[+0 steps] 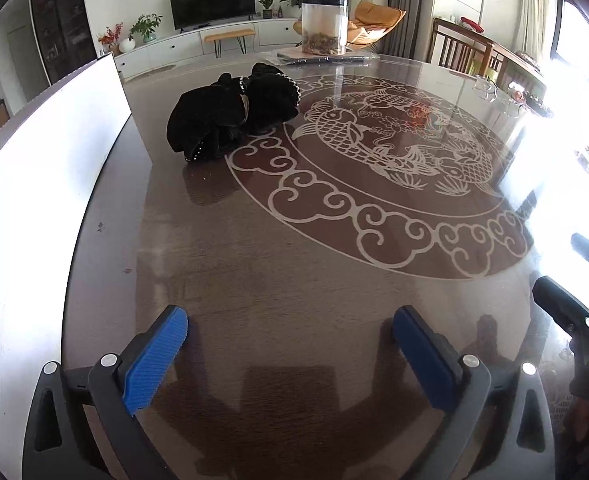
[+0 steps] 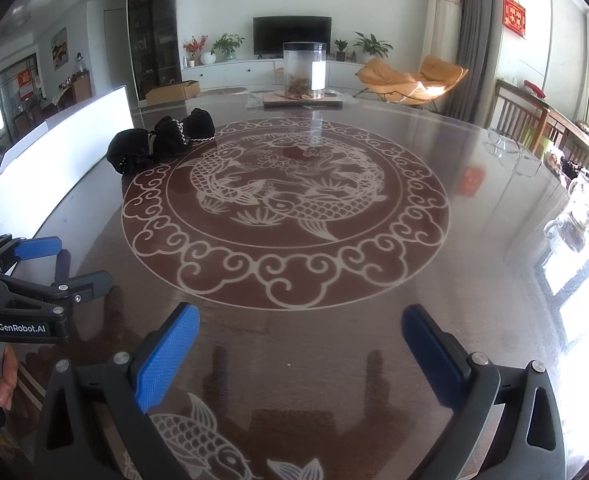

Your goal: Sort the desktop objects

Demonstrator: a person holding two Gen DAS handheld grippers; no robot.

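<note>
Fabric of the black cloth bundle (image 1: 230,116) near the bench's (image 1: 294,264) left edge looks soft, light; pinch a raised fold. Left tool (image 1: 290,328) and right tool (image 2: 300,330) gape wide, empty.

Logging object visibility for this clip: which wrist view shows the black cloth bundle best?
The left wrist view. The black cloth bundle appears larger and closer there, with its beaded trim and folds readable. The right wrist view shows the same bundle whole but smaller, off to the left beside the white board, with less detail.
</note>
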